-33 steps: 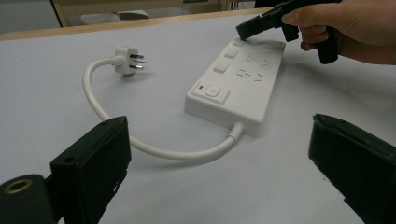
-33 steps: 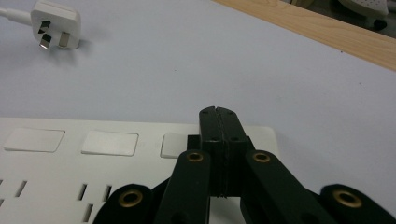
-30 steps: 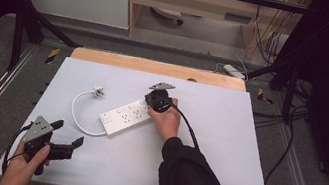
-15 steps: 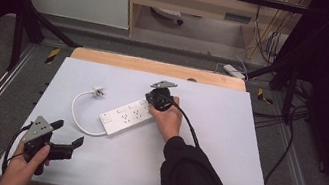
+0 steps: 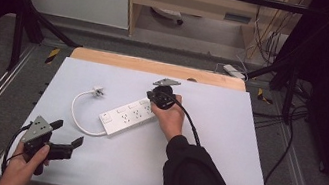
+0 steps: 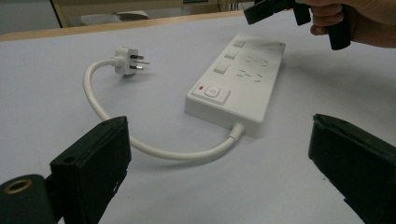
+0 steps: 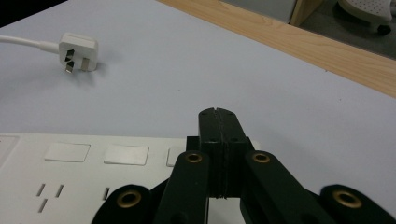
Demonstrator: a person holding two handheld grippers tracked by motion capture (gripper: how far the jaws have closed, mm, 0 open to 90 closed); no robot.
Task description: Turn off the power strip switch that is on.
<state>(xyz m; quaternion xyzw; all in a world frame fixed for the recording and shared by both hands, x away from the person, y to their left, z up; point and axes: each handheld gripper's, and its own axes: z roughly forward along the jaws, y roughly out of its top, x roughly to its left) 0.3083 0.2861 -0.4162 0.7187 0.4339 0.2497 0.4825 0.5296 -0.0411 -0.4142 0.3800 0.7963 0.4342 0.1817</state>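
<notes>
A white counter (image 5: 224, 148) with a wooden strip along its far edge is seen, and a white power strip (image 5: 128, 117) lies on it near the middle. Relative to the power strip, its plug (image 5: 98, 91) rests just off the far left side, joined by a cord (image 5: 77, 121) that loops round from the near end. The right gripper (image 5: 155, 98) is held over the far end of the power strip, its fingers (image 7: 218, 126) pressed together with nothing between them, their tips above the row of switches. The left gripper (image 5: 66, 134) is held well apart from the power strip, toward the near left corner, its fingers (image 6: 93, 161) spread wide and pointed at the near end.
</notes>
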